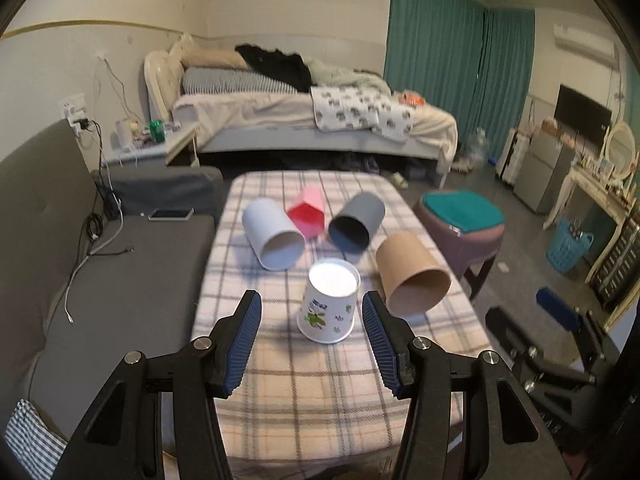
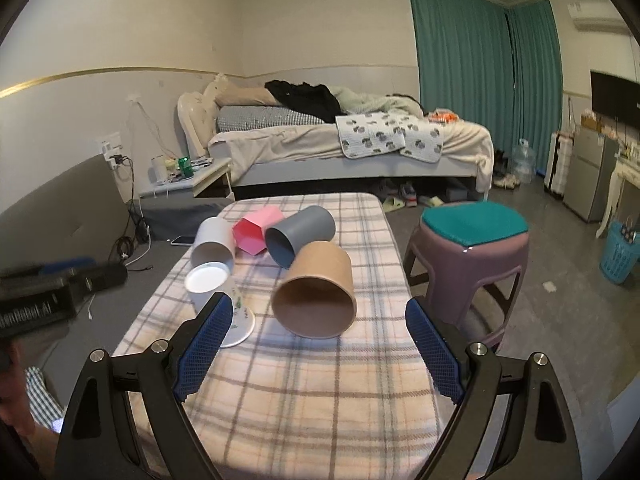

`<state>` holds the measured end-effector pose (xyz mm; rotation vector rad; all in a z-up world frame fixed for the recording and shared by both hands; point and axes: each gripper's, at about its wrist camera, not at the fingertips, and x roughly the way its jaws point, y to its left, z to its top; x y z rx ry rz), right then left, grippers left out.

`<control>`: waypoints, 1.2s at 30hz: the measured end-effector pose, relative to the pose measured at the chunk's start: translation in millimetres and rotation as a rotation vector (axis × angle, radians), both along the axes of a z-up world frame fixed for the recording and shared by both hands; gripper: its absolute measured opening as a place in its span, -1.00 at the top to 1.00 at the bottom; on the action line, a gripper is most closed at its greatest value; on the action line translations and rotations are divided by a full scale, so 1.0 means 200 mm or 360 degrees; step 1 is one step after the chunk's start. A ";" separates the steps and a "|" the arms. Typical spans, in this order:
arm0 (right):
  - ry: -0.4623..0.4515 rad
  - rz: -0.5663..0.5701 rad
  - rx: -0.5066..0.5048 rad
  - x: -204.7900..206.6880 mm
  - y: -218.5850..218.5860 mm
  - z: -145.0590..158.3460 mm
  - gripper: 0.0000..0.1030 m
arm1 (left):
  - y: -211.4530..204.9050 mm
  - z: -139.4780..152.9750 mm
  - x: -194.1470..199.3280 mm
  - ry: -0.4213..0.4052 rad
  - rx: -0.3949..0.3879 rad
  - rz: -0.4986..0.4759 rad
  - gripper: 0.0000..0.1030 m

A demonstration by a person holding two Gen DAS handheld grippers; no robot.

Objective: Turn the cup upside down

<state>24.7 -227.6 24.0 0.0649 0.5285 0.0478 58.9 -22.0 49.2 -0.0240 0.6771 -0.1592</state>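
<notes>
Messy bed (image 2: pixel 340 140) along the back wall, teal curtains (image 2: pixel 480 76) right of it, grey sofa (image 1: pixel 100 280) to its left.

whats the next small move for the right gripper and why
Probably ease the right gripper forward around the brown cup: it lies on its side, mouth toward the camera, between the open fingers, while the printed paper cup already stands upside down.

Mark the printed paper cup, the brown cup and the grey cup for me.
printed paper cup (image 1: pixel 329 312), left wrist view, on its decorated side wall.
brown cup (image 2: pixel 324 268), right wrist view, on its outer wall.
grey cup (image 1: pixel 362 206), left wrist view, on its outer wall.
</notes>
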 end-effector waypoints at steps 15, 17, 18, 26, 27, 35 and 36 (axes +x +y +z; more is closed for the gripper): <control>-0.0075 0.0062 -0.0045 -0.23 0.14 0.08 -0.72 | 0.14 -0.01 -0.28 -0.0157 -0.0055 0.0074 -0.08; -0.0076 0.0065 -0.0039 -0.22 0.14 0.06 -0.72 | 0.15 -0.05 -0.29 -0.0175 -0.0064 0.0078 -0.17; -0.0075 0.0066 -0.0037 -0.22 0.14 0.05 -0.72 | 0.15 -0.07 -0.29 -0.0188 -0.0067 0.0086 -0.21; -0.0043 0.0109 -0.0076 -0.16 0.18 -0.08 -0.81 | 0.18 -0.22 -0.30 -0.0239 -0.0052 0.0222 -0.72; -0.0044 0.0104 -0.0074 -0.16 0.18 -0.09 -0.87 | 0.17 -0.23 -0.30 -0.0235 -0.0045 0.0236 -0.75; -0.0042 0.0061 -0.0006 -0.14 0.15 -0.11 -1.00 | 0.17 -0.26 -0.29 -0.0195 0.0004 0.0301 -0.84; -0.0037 0.0060 0.0003 -0.13 0.15 -0.11 -1.00 | 0.17 -0.26 -0.28 -0.0192 0.0005 0.0301 -0.84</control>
